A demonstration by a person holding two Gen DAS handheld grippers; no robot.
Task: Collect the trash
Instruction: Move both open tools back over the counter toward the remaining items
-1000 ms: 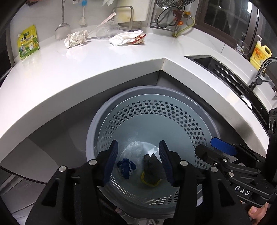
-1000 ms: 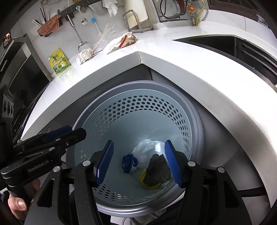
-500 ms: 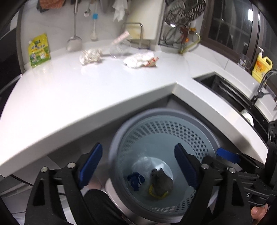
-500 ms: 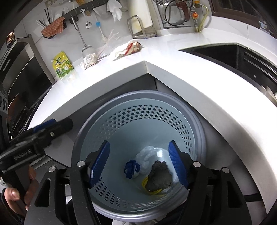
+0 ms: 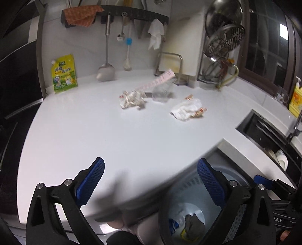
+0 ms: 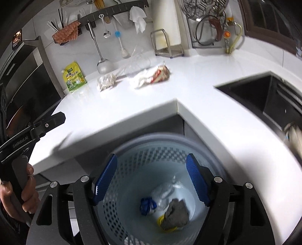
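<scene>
A grey perforated trash basket (image 6: 135,156) stands below the counter corner, holding a grey rag (image 6: 176,213), a blue scrap (image 6: 147,205) and clear plastic. The basket also shows in the left wrist view (image 5: 190,186). On the white counter (image 5: 113,135) lie a crumpled wrapper (image 5: 132,99), a white paper wad with red print (image 5: 186,109) and a clear plastic cup (image 5: 162,92). My left gripper (image 5: 151,181) is open wide and empty over the counter edge. My right gripper (image 6: 151,179) is open and empty above the basket.
A yellow-green pouch (image 5: 64,73) leans on the back wall. Utensils and cloths hang from a rail (image 5: 117,13). A dish rack (image 5: 220,49) stands at the back right. A dark sink (image 5: 268,135) and a yellow soap bottle (image 5: 295,99) are on the right.
My left gripper has opened wide and risen from the basket to over the counter. My right gripper has lifted a little and opened slightly, still above the basket.
</scene>
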